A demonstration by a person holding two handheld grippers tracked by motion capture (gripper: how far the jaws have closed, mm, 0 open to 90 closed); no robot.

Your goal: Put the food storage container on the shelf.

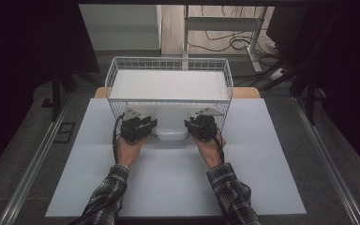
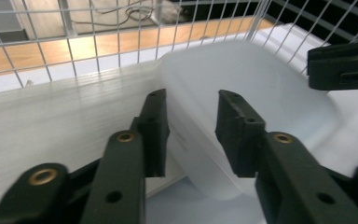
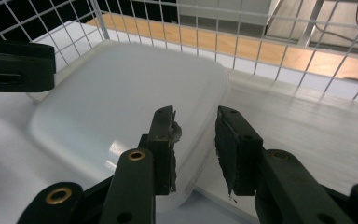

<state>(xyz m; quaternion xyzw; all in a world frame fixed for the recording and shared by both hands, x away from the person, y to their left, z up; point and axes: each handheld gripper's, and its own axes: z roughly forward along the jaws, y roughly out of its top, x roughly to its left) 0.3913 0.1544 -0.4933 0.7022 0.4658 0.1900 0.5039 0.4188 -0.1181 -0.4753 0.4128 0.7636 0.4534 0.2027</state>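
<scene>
Both tongs flanking a white tub at the front of a wire basket.

On the pale tabletop, a white wire basket is sitting with a white board inside. A white plastic tub is poking out at the basket's near side. The left tongs are reaching at the tub's left edge, jaws parted with the rim between them in the left gripper view, not pressing it. The right tongs are mirroring this at the right edge, jaws also standing apart around the rim.
</scene>
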